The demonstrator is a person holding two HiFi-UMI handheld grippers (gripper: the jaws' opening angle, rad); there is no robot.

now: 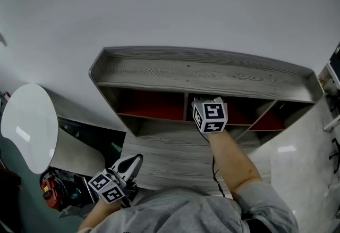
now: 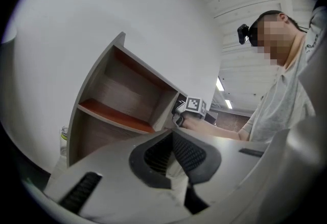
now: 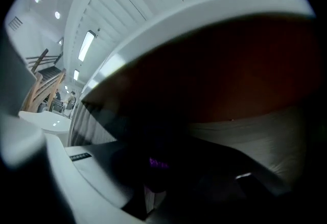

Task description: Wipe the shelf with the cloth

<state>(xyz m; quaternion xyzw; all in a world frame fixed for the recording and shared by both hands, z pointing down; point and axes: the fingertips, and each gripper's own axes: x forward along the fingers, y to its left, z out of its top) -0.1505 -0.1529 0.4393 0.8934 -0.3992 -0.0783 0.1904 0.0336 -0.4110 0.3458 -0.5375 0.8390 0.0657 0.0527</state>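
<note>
Wiping is judged under way: the right gripper [image 3: 153,179] is set inside the middle compartment [image 1: 238,116] of the shelf [image 1: 202,72]. Its jaws are drawn nearly together on a dark wad, dimly seen and taken to be the cloth [image 3: 157,154]. The left gripper [image 2: 172,136] is held low, closed on nothing. Next, a steady sideways sweep, pressed along the compartment floor, is called for.

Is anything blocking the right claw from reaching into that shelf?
Nothing visible does. The right claw is at the mouth of the shelf's middle compartment. The dividers stand to its sides, not in front. Its own view is too dark to show more.
</note>
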